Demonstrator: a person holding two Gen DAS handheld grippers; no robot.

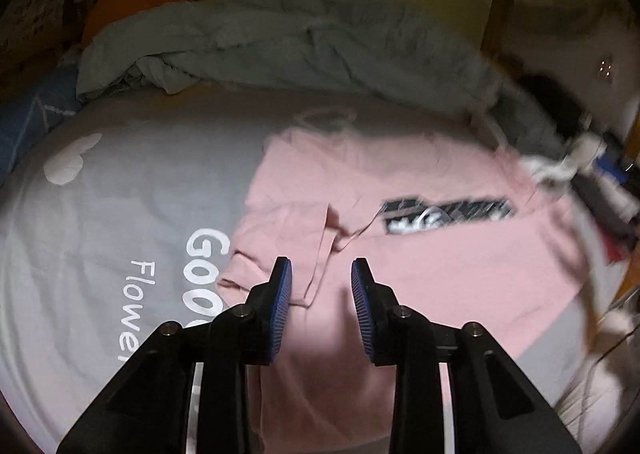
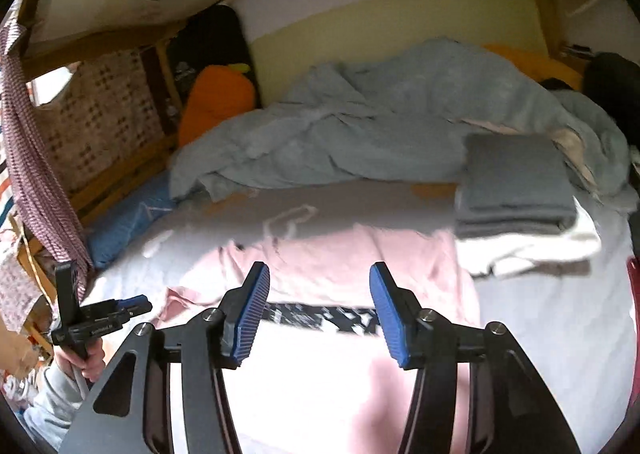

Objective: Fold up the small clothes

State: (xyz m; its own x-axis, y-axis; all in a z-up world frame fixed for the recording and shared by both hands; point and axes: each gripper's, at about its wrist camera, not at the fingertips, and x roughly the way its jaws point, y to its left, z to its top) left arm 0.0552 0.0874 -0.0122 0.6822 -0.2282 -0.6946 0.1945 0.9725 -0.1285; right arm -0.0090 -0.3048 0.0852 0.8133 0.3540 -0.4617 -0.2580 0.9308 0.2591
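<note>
Left wrist view: I see the pink shirt (image 1: 420,254) spread flat on the grey sheet (image 1: 100,234), both my grippers released above it.

My left gripper (image 1: 321,274) hangs over the shirt's near left part, beside a folded-in sleeve (image 1: 288,238), its blue pads apart with only cloth far below, nothing pinched. My right gripper (image 2: 319,282) has its jaws wider, also bare, looking across the shirt's black printed band (image 2: 320,316). From the right wrist view the left gripper shows at the left edge, held in a hand (image 2: 90,362) with a grey sleeve. Behind the shirt lies a rumpled blue-grey blanket (image 2: 360,134); a folded grey stack (image 2: 516,182) sits on white cloth (image 2: 532,250) to the right. An orange cushion (image 2: 216,102) leans at the back left.
</note>
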